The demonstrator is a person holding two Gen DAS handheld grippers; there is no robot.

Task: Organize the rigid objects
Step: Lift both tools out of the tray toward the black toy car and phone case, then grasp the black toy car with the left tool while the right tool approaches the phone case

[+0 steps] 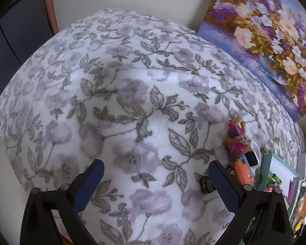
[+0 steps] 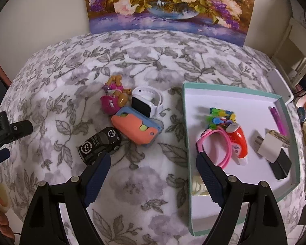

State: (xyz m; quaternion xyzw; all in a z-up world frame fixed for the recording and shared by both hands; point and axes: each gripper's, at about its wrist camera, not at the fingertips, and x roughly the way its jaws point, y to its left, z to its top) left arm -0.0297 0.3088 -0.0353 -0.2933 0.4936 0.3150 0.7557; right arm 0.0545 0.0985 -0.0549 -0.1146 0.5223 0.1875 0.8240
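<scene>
floral fleece blanket [image 2: 144, 179] covers the whole surface, with a flower painting [image 2: 169, 6] leaning on the wall behind. on the right sits a teal-rimmed box [image 2: 232, 90] holding a pink watch [image 2: 218, 143], a red toy, a white charger [image 2: 270, 146] and small colourful bits. left of it lie an orange toy camera [image 2: 135, 128], a white smartwatch [image 2: 148, 101], a pink figure [image 2: 113, 99] and a black toy car [image 2: 100, 145]. right gripper [image 2: 153, 173] and left gripper [image 1: 156, 179] both hover spread wide, empty.

Flower painting [image 2: 169, 6] against pale wall [image 2: 40, 14]

Cream object [image 2: 199, 186] behind right tongs [image 2: 153, 169]
</scene>
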